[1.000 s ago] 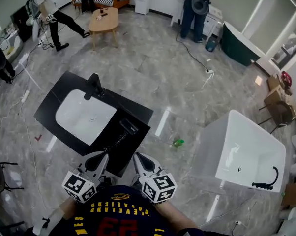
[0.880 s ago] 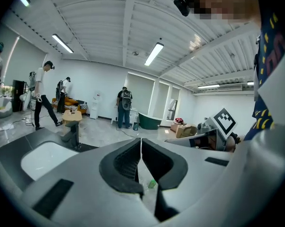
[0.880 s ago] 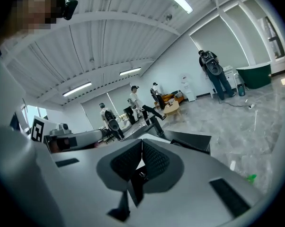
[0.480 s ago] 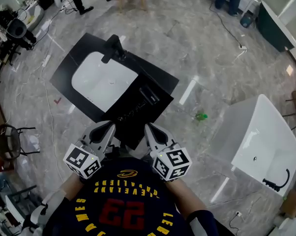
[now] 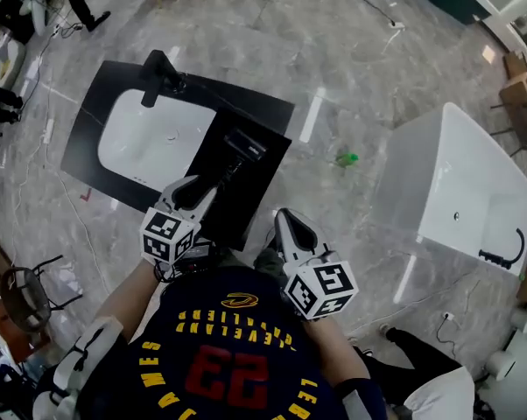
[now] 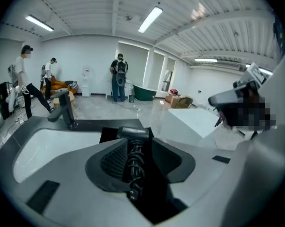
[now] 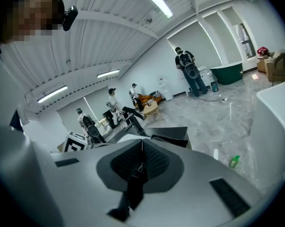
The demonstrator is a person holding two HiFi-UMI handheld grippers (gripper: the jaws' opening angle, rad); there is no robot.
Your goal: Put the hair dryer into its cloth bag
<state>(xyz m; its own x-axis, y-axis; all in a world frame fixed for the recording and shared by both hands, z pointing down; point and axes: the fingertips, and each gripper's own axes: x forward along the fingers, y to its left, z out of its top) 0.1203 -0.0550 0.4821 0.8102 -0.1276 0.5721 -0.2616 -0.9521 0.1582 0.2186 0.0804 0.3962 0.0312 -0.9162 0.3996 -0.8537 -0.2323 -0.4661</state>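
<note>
Hair dryer (image 5: 242, 147) lies on black cloth bag (image 5: 262, 186) just right of white sink (image 5: 115, 160), outside bag; coiled cord (image 6: 133, 162) trails toward person; left gripper (image 5: 196, 189) by sink's right edge, jaws just been opening, now apart, cord showing in gap, unpinched; right gripper (image 5: 287, 221) farther right of sink, jaws closed together, empty.

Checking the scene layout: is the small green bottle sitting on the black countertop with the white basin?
No, the small green bottle lies on the grey marble floor, apart from the black countertop.
</note>
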